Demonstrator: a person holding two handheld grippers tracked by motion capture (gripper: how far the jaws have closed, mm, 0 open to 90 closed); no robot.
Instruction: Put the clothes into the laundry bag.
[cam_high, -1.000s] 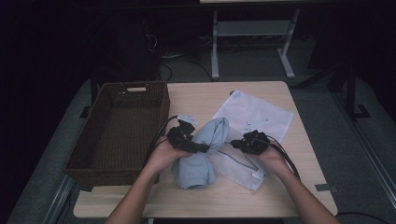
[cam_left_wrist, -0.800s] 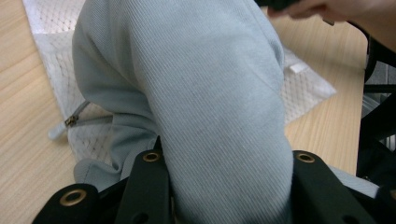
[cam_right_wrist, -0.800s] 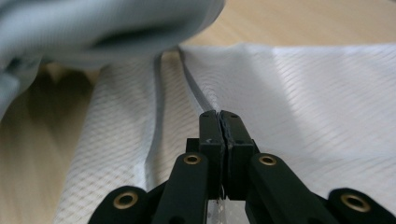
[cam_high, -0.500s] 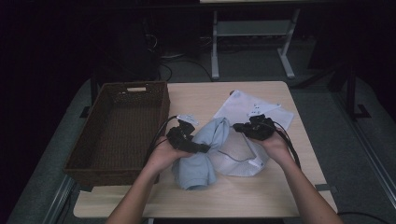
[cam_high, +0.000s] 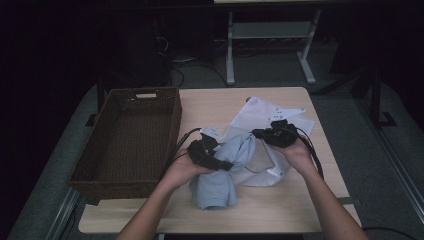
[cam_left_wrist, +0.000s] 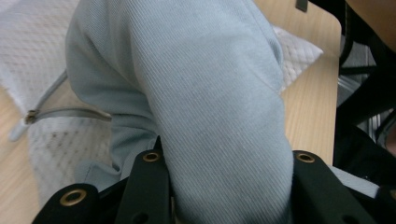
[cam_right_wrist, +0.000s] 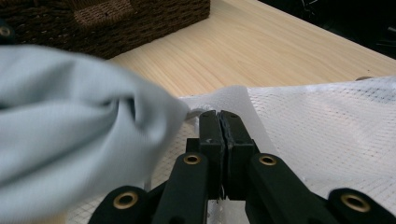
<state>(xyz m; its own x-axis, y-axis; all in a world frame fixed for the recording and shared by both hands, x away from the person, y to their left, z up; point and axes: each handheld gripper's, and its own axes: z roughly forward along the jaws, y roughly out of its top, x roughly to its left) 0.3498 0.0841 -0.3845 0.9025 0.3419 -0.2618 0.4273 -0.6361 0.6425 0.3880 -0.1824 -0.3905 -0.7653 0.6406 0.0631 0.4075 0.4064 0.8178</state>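
Dark brown woven wicker basket (cam_high: 131, 135) sits at the left of the tabletop (cam_high: 210, 107). Beside it, the left gripper (cam_high: 220, 164) is clamped around the bunched pale blue cotton garment (cam_high: 220, 180). The right gripper (cam_high: 257, 133), jaws together, pinches the white mesh zippered laundry bag (cam_high: 262, 117) edge, lifted.

High view dim, surroundings near black; gripper views bright (near cloth blurred).

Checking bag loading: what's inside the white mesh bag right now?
The light blue garment seems to go partway into the white mesh bag, whose edge the right gripper pinches. The left gripper clamps the garment's bunched middle. How far it reaches inside is hidden.
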